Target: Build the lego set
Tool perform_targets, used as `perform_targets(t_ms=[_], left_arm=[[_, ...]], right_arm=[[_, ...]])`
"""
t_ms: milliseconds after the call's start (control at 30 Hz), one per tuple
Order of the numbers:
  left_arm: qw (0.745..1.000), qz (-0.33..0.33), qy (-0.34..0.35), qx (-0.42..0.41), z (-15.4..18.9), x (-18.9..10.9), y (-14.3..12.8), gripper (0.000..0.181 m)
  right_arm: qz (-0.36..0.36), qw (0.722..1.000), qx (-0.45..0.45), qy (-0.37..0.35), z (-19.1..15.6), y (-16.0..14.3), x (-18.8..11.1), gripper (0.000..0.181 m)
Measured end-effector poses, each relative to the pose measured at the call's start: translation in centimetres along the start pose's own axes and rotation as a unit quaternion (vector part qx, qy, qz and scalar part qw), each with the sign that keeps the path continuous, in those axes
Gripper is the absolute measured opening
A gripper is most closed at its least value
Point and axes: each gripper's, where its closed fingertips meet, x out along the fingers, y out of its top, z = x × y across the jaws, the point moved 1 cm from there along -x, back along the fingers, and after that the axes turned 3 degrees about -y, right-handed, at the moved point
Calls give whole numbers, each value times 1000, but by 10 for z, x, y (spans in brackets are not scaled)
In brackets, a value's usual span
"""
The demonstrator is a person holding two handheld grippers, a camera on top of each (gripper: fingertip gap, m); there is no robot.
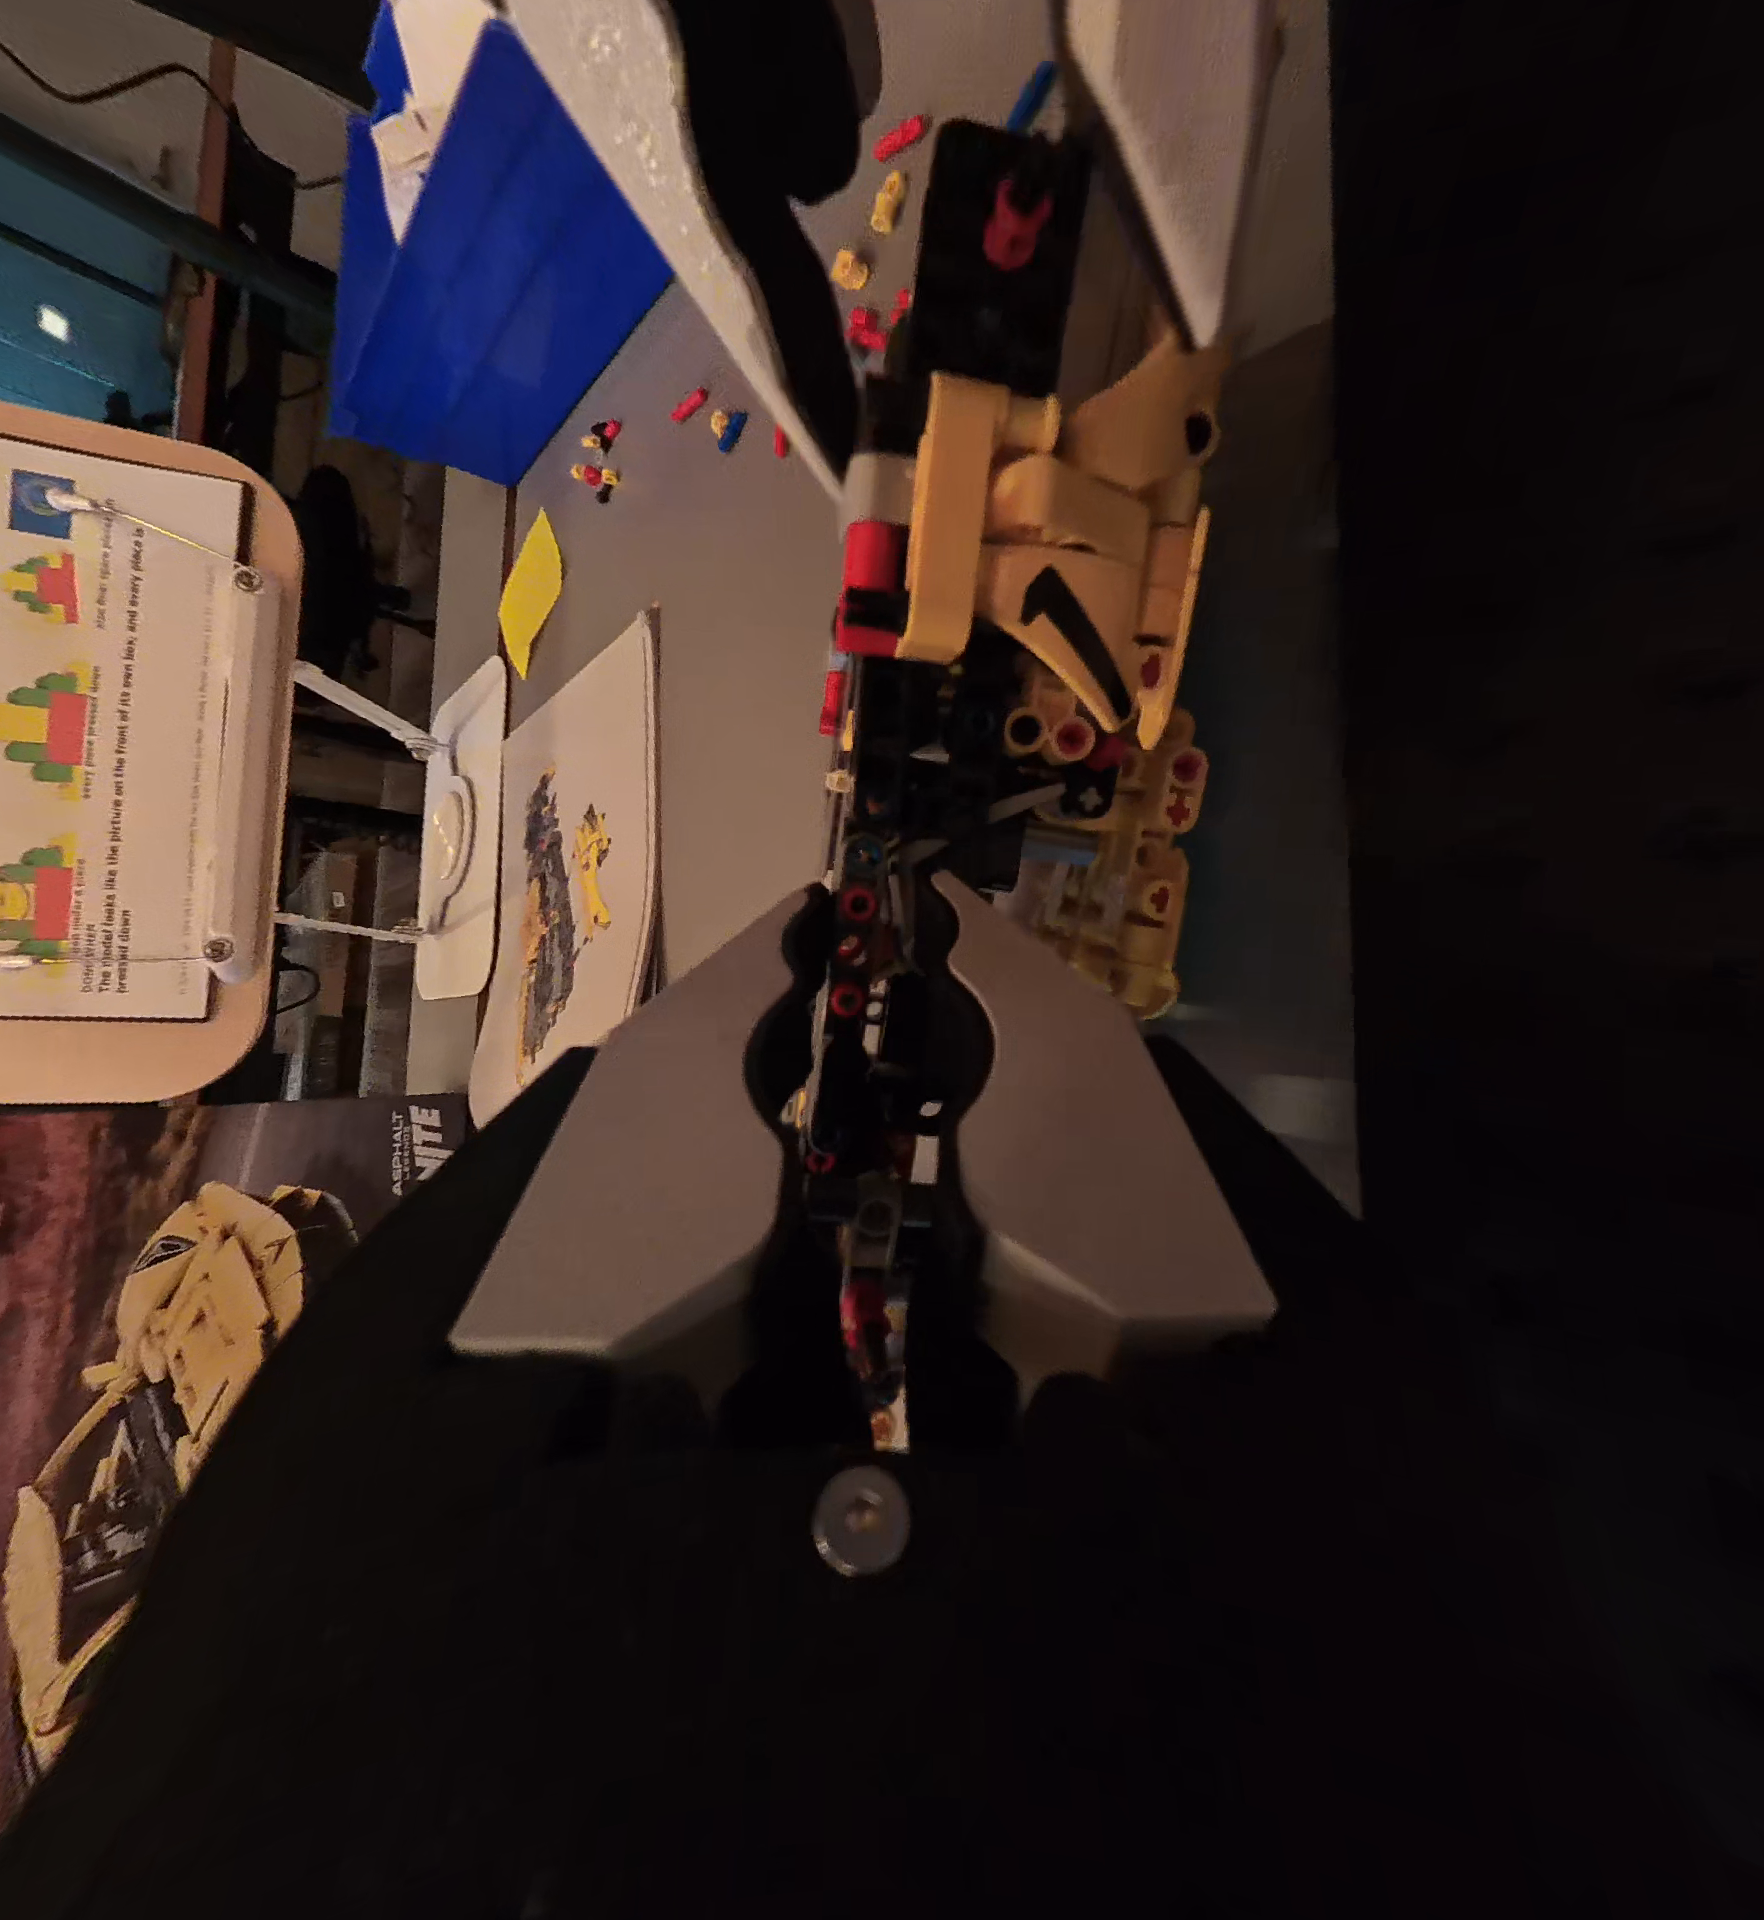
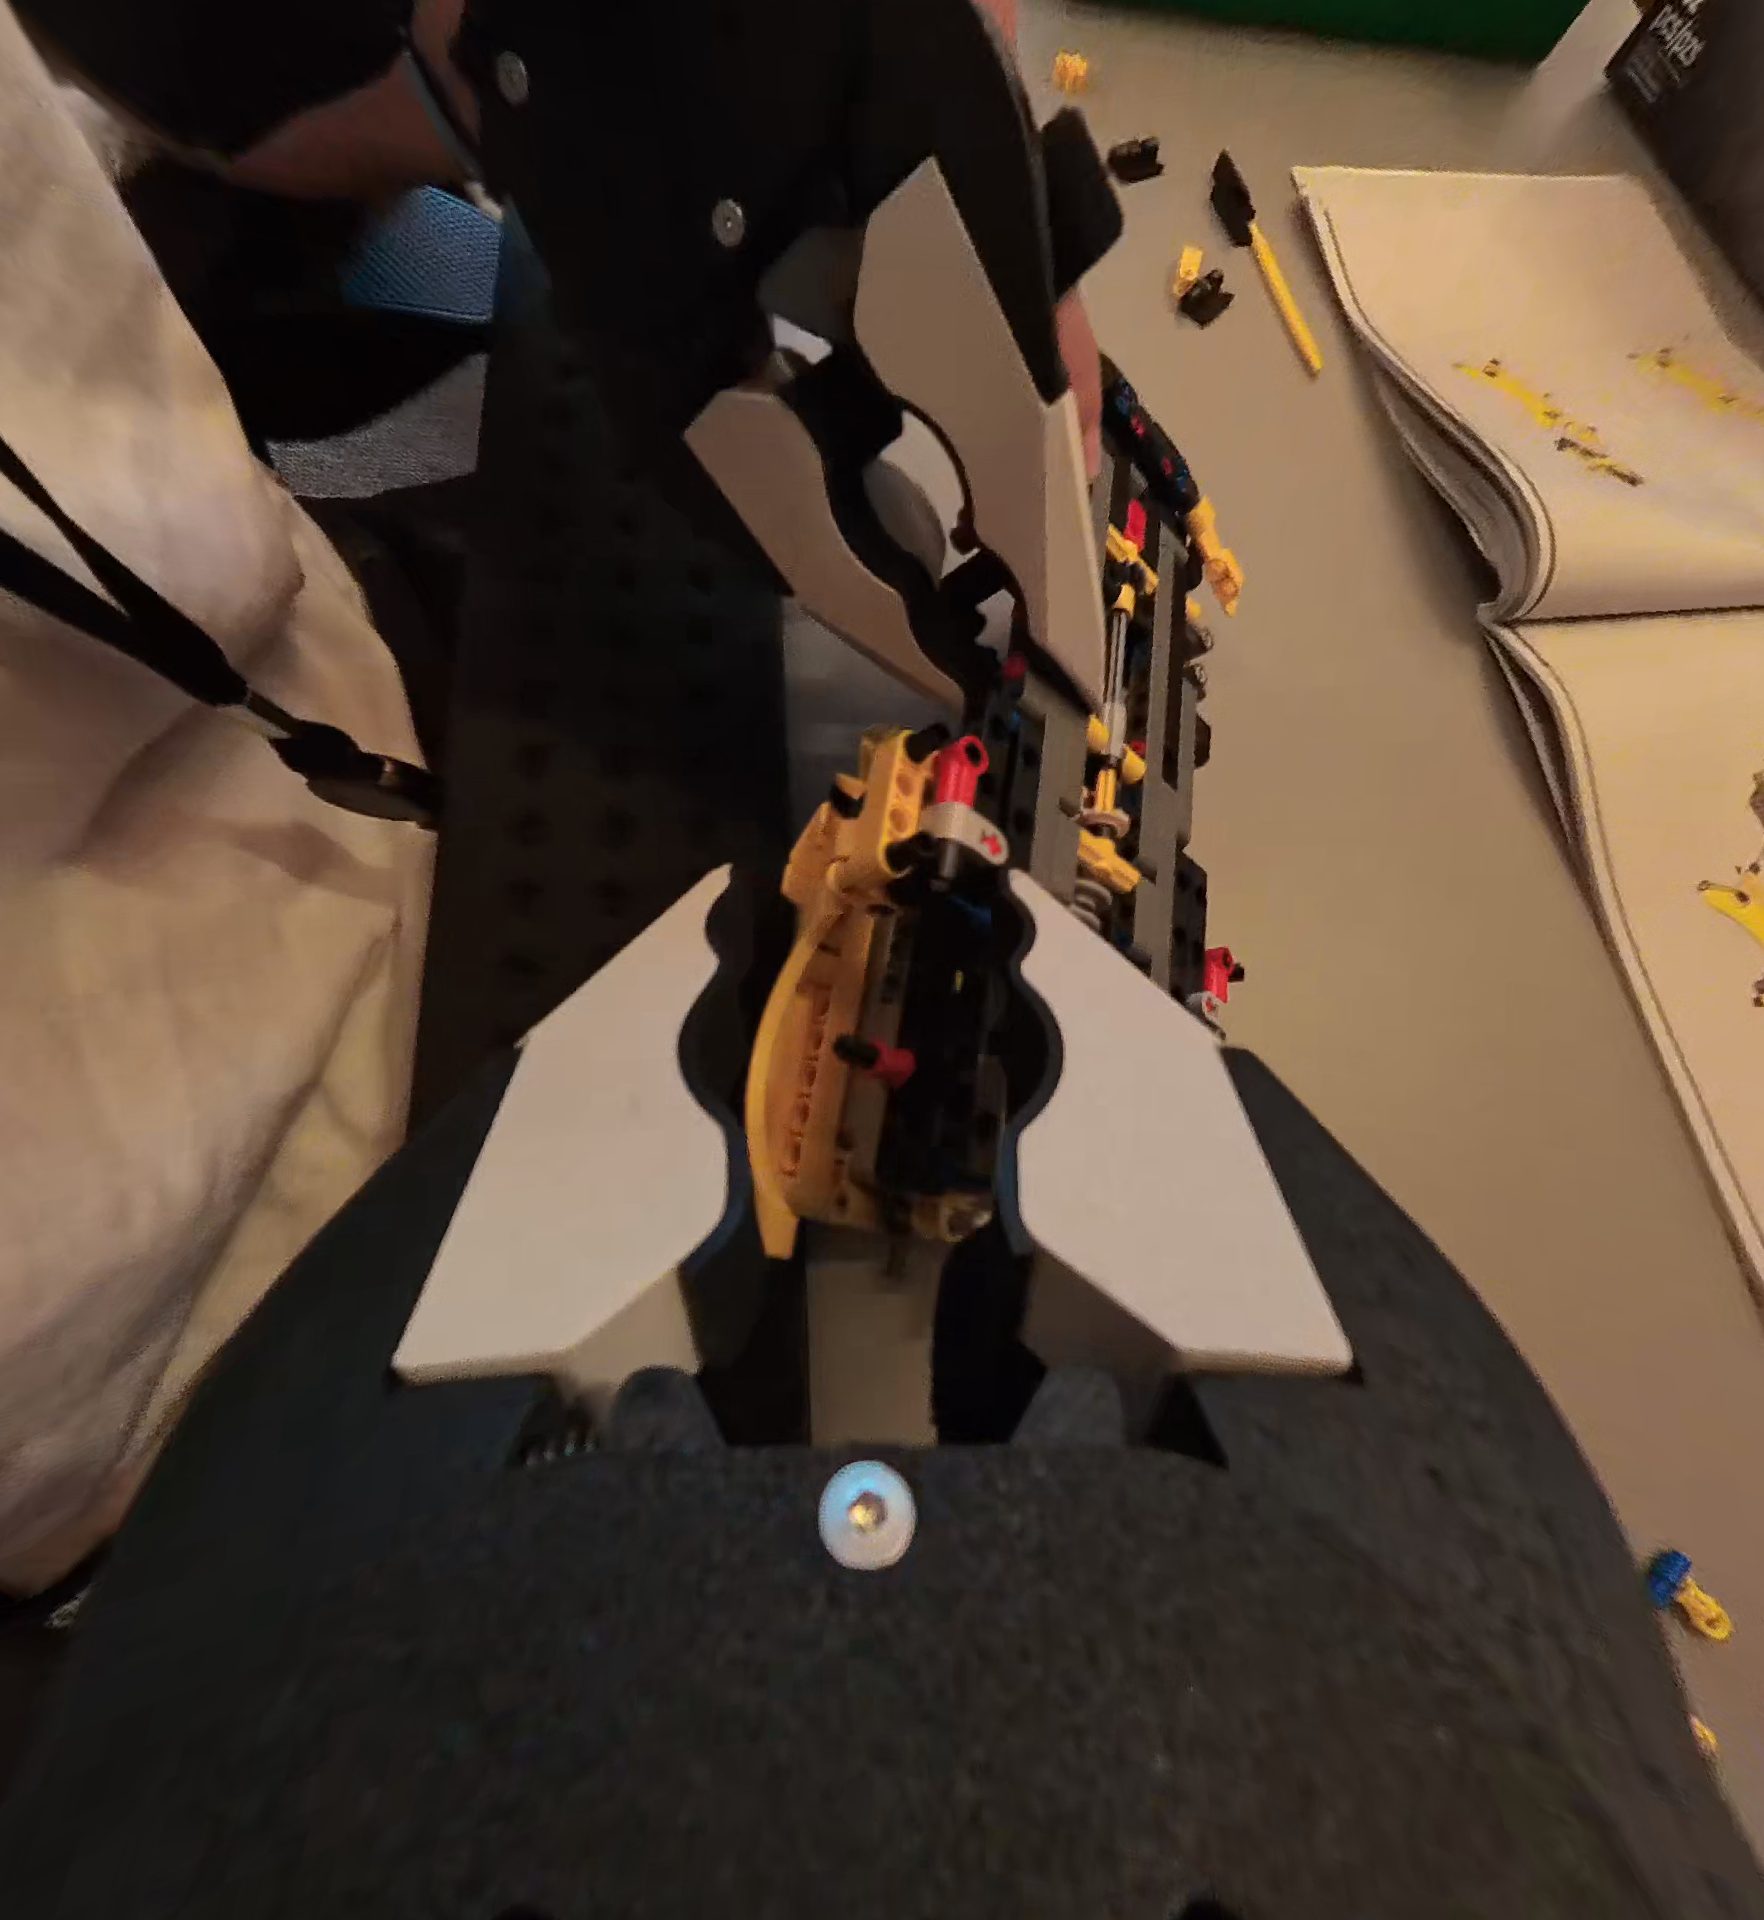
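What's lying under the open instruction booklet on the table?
The open white instruction booklet lies flat on the grey table. Only bare tabletop shows around its edges; anything beneath its pages is covered and cannot be seen.

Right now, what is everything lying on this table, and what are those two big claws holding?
Half-built yellow-and-black lego car: one, held off the grey table between both grippers.
Loose small lego pieces: many; red, yellow, blue, black; scattered on the table.
Open instruction booklet: one, white pages, right of the model.
Blue plastic bin: one, far table edge.
Yellow paper sheet: one, beside the booklet.
Printed guide sheet on a stand: one, white.
Dark lego box with car picture: one.
Left gripper: grey fingers, shut on the car.
Right gripper: grey fingers, shut on the car.
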Motion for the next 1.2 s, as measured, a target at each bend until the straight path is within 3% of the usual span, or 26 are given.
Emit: perform_targets(t_ms=[333, 567, 767, 900, 1067, 1200], left_arm=[[1000, -4, -25, -9, -2, 3, 1, 15], [1000, -7, -16, 12, 1, 3, 5, 14], [1000, -10, -11, 8, 1, 4, 6, 15], [1000, -12, -13, 5, 1, 4, 6, 15], [1000, -12, -14, 5, 0, 3, 4, 15], [1000, -13, -15, 6, 0, 3, 5, 15]], right_arm=[[-7, 991, -55, -124, 8, -4, 4, 35], [9, 996, 75, -43, 7, -9, 2, 29], [44, 982, 180, 26, 7, -9, 1, 28], [46, 985, 167, 19, 8, -9, 1, 29], [35, 993, 103, -45, 12, -5, -3, 36], [3, 996, 63, -67, 6, -9, 2, 30]])
